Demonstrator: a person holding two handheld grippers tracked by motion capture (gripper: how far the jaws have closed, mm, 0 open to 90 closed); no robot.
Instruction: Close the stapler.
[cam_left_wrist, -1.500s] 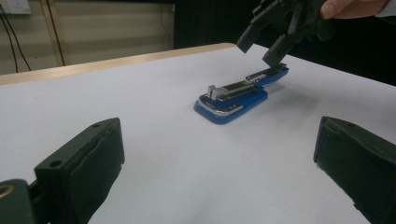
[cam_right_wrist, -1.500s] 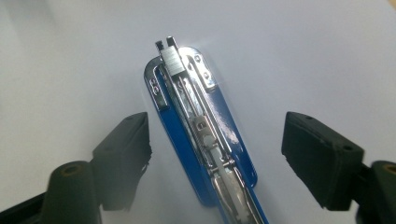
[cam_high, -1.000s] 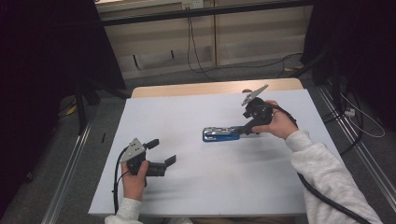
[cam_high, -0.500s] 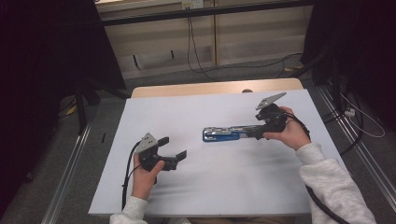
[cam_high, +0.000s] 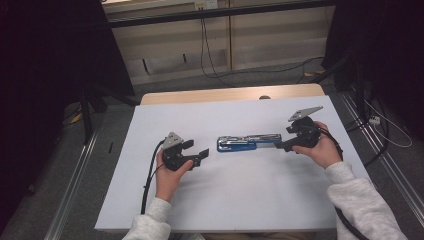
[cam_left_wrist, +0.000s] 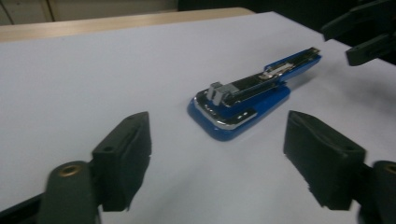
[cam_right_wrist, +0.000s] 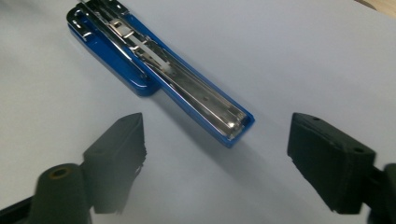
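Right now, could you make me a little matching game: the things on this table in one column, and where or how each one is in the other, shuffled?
Things:
1. stapler
2. left gripper
3. right gripper
4. sheet

Descriptions:
A. white, covering the table
B. blue and silver, lying opened out flat
C. open, at the stapler's narrow end
D. open, facing the stapler's wide end

Pairs: 1-B, 2-D, 3-C, 4-A

A blue stapler (cam_high: 247, 142) with a silver metal top lies flat on the white counter (cam_high: 225, 200) near its middle. Its staple channel is exposed, and its long axis runs left to right.
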